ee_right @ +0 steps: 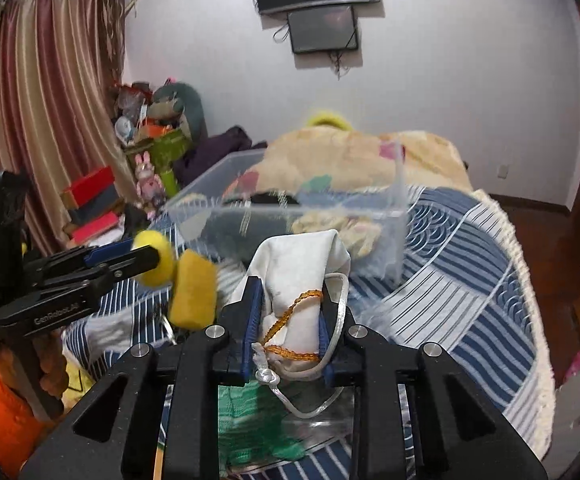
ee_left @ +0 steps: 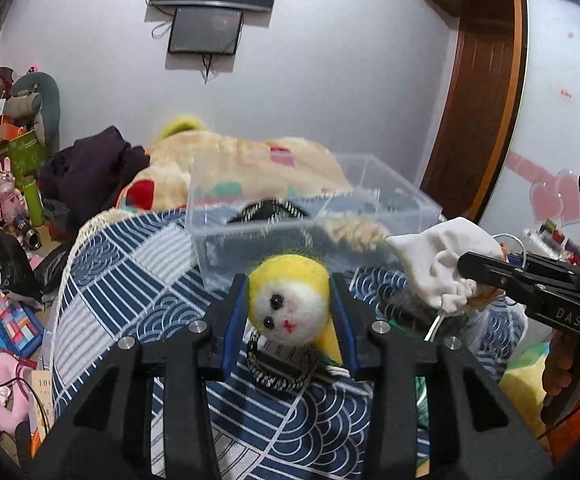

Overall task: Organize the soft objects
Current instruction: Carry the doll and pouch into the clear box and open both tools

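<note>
My left gripper is shut on a yellow-and-white felt doll, held above the blue patterned bedspread; it also shows in the right wrist view. My right gripper is shut on a white drawstring pouch with an orange cord; the pouch also shows in the left wrist view. A clear plastic box stands on the bed just beyond both grippers, holding a dark striped item and a beige fluffy item. A black-and-white striped band lies under the doll.
A large beige plush blanket lies behind the box. A green knitted item lies below my right gripper. Clutter of toys and boxes fills the floor left of the bed. A wardrobe stands at the right.
</note>
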Available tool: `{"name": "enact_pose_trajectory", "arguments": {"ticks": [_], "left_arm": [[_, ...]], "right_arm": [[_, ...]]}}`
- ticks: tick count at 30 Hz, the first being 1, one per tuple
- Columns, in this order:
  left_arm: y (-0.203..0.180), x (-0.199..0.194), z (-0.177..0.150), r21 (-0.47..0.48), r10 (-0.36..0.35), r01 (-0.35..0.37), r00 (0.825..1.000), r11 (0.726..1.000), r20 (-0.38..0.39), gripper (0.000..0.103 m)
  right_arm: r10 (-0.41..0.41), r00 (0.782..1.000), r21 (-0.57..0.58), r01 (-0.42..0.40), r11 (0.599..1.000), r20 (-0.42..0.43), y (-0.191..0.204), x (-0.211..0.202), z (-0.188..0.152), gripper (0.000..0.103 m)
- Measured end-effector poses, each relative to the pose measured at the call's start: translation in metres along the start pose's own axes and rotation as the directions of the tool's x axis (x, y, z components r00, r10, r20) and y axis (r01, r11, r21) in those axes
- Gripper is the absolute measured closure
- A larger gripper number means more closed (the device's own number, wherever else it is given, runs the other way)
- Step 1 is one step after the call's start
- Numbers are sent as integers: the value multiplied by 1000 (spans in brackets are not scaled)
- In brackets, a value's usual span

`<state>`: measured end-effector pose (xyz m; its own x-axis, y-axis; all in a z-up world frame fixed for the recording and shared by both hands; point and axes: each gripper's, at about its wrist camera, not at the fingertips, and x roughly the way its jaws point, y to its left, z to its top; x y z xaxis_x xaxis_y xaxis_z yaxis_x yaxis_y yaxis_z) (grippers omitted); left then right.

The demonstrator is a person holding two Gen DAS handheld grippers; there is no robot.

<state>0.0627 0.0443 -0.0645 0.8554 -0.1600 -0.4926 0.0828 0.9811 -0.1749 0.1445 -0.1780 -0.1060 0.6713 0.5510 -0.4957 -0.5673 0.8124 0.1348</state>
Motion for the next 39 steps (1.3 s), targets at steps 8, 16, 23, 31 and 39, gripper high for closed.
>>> {"name": "enact_pose_trajectory", "arguments": {"ticks": [8,16,23,31,39], "left_arm": [[-1,-13,29,4,-4,4,997,1000,74,63],[6,-5,62,12,57,-59,989,998,134,63],[18,23,81,-4,97,-97,989,995,113,63],[24,64,79,18,122,-123,992,992,14,63],[21,108,70,88,147,-138,984,986,-105,63]], "right_arm": [[-34,995,21,32,999,96,-10,-19,25,81],[-74,981,36,69,997,182,-14,-14,63,81],[-121,976,20,120,993,181,-10,8,83,81],[-151,986,-75,156,985,74,2,48,80,81],[-157,985,-107,148,983,-78,-6,85,75,81]]}}
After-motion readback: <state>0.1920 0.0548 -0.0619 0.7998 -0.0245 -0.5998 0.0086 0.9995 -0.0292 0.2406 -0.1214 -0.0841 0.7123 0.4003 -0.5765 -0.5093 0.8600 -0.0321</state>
